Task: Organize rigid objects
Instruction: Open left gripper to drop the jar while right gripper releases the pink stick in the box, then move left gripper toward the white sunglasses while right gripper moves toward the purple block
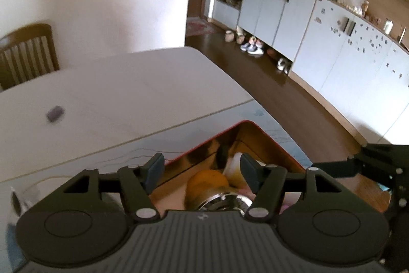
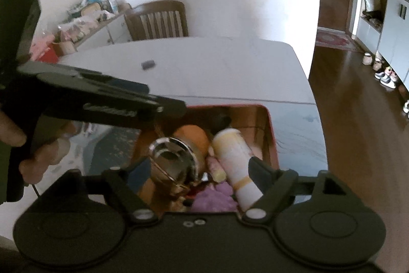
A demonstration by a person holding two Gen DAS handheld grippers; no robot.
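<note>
Inside one red tin [image 2: 272, 134]: one jar [image 2: 179, 160], one tube [image 2: 237, 157].

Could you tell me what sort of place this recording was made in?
Most likely a home dining area: a white dining table with a wooden chair behind it, built-in cabinets and shelves full of household items, and shoes on the dark wood floor.

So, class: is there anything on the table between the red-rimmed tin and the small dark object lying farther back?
Nothing visible. The small dark object lies alone on the pale table, and the stretch between it and the tin looks bare. Only the left gripper crosses part of that line, above the tabletop.
</note>
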